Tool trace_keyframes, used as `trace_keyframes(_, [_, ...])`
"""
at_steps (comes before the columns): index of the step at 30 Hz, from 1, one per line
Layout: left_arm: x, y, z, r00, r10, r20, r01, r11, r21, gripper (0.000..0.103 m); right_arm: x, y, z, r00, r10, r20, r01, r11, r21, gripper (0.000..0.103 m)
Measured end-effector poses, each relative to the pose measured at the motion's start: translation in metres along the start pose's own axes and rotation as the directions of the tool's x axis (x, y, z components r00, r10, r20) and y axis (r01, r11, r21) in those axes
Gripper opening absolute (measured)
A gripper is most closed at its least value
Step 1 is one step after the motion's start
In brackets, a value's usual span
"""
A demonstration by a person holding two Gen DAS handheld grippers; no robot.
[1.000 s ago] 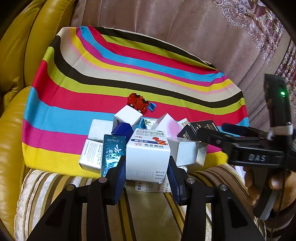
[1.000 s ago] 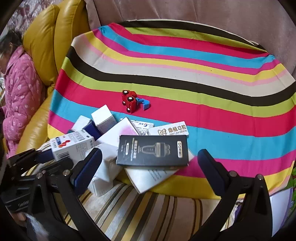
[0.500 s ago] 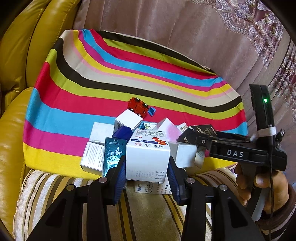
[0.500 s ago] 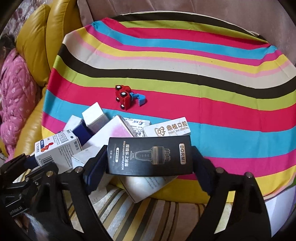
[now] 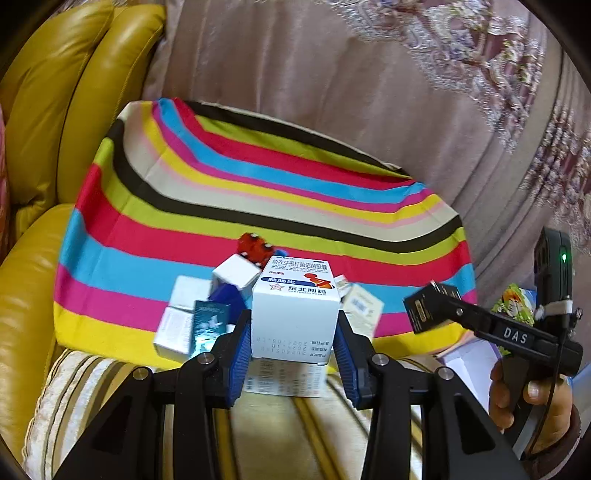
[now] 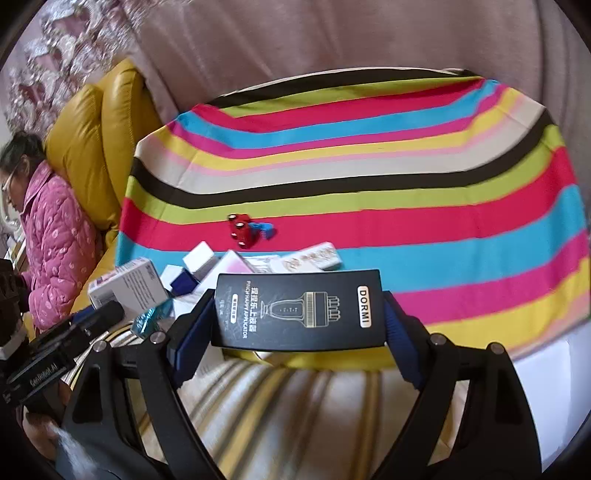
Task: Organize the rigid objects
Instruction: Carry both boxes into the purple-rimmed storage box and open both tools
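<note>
Through my left wrist camera I see a striped cloth (image 5: 229, 206) in red, blue, yellow, pink, green, black and cream, spread over a cushion with beige and gold stripes (image 5: 303, 432); mustard-yellow leather upholstery (image 5: 85, 92) rises to the left, and a mauve patterned curtain (image 5: 406, 74) hangs behind. My left gripper (image 5: 294, 343) is closed on a white medicine box (image 5: 294, 306), its blue pads pressed to both sides, holding it raised above the near edge of the cloth; the top carries Chinese print, a red figure and a blue band, and the front shows an upside-down date I cannot read surely. Behind it lies a heap of small boxes (image 5: 192, 314), white, navy and teal, with a red toy car (image 5: 254, 246) at the far side. At the right, my right gripper (image 5: 430, 308) carries a black box (image 5: 424, 310), and its body reads "DAS".

Through my right wrist camera the same cloth (image 6: 369, 155) fills the middle, the curtain (image 6: 295, 33) behind it and the yellow leather (image 6: 99, 129) on the left, where a person in a pink padded jacket (image 6: 51, 236) sits. My right gripper (image 6: 298, 314) is clamped on the black box (image 6: 298, 308), held flat above the cloth's near edge; its label reads "DORMI" with "APPLICATOR" beside a line drawing. Beyond lie the toy car (image 6: 242, 229) with a blue piece (image 6: 264, 228), and a white carton (image 6: 312, 257) whose print is blurred. At the left, my left gripper (image 6: 107, 314) holds the medicine box (image 6: 127, 284); its body reads "GenRobot.AI".
</note>
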State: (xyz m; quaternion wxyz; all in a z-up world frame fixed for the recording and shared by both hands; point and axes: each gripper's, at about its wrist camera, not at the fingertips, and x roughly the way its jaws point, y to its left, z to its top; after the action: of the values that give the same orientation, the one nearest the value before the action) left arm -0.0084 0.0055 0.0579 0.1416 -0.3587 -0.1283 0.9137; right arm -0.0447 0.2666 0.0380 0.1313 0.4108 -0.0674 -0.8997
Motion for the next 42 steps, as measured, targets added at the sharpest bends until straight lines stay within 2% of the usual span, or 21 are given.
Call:
trace_keyframes(5, [-0.004,-0.033,0.001,0.999,-0.045,0.005,0.045,0.997,0.07,0.043,-0.029,-0.035,-0.014,0.999,-0.033,0.011,0.033,0.998,0.061,0.086])
trace_keyframes(9, [0.006,-0.069,-0.005,0.993,-0.108,-0.054,0.114,0.985,0.131,0.043,-0.045,-0.068,-0.028,0.996,-0.087,-0.006,0.087,0.989,0.122,0.086])
trace_keyframes(12, [0.016,-0.096,-0.01,0.981,-0.156,-0.112,0.174,0.97,0.169,0.043,-0.056,-0.091,-0.04,0.991,-0.135,-0.018,0.136,0.978,0.16,0.086])
trace_keyframes(16, [0.034,-0.131,-0.016,0.952,-0.222,-0.212,0.262,0.948,0.183,0.043,-0.07,-0.118,-0.056,0.978,-0.205,-0.033,0.207,0.958,0.199,0.086])
trace_keyframes(23, [0.069,-0.197,-0.039,0.896,-0.263,-0.358,0.361,0.901,0.242,0.043,-0.093,-0.175,-0.087,0.952,-0.299,-0.066,0.305,0.905,0.297,0.086])
trace_keyframes(30, [0.105,-0.251,-0.065,0.839,-0.242,-0.487,0.414,0.865,0.284,0.043,-0.106,-0.22,-0.106,0.931,-0.351,-0.102,0.363,0.849,0.383,0.087])
trace_keyframes(36, [0.12,-0.287,-0.081,0.808,-0.232,-0.542,0.456,0.828,0.325,0.043,-0.113,-0.24,-0.118,0.906,-0.402,-0.133,0.419,0.806,0.417,0.087])
trace_keyframes(39, [0.123,-0.298,-0.087,0.79,-0.232,-0.568,0.477,0.815,0.33,0.049,-0.116,-0.248,-0.125,0.897,-0.415,-0.152,0.438,0.786,0.436,0.087])
trace_keyframes(41, [0.127,-0.3,-0.09,0.782,-0.223,-0.582,0.48,0.811,0.334,0.062,-0.117,-0.251,-0.128,0.892,-0.421,-0.164,0.448,0.777,0.443,0.087])
trace_keyframes(42, [0.127,-0.299,-0.09,0.782,-0.221,-0.583,0.477,0.814,0.332,0.065,-0.117,-0.251,-0.129,0.889,-0.425,-0.168,0.453,0.771,0.448,0.088])
